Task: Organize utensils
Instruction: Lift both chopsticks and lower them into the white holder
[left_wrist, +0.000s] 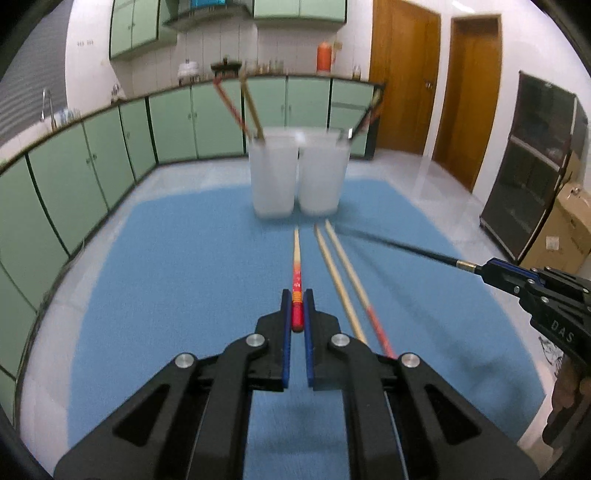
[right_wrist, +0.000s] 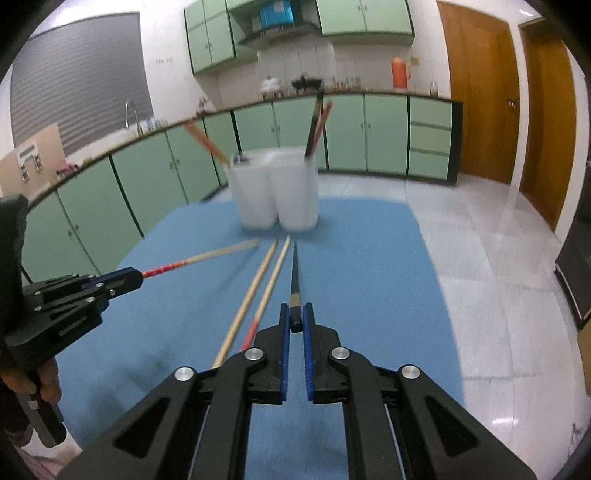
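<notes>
— Green cupboards run along the far wall, and 2 brown doors stand at the right. What sits on the bench?

— A blue mat covers the bench. 2 white cups stand side by side, touching, at the far end of the mat. Each cup has sticks poking out at a slant.

— What lies on the mat?

— 2 tan chopsticks lie side by side in the middle, pointing at the cups. 1 of them has a red end. They lie between the 2 grippers.

— And the left gripper?

— Its fingers are pinched narrow on a red chopstick. The red end sits between the blue pads, and the pale tip points at the cups.

— And the right gripper?

— Its fingers are pinched narrow on a black chopstick with a gold band. That tip points at the cups too.

— Is anything in the way?

— The 2 tan chopsticks lie just beside both held sticks. The mat at the left side is open, and so is the mat at the right. Past the right edge of the mat is shiny white floor.

— How are the grippers held?

— Both are low and nearly flat, aimed forward. In the right wrist view a hand wraps the left gripper's handle.
</notes>
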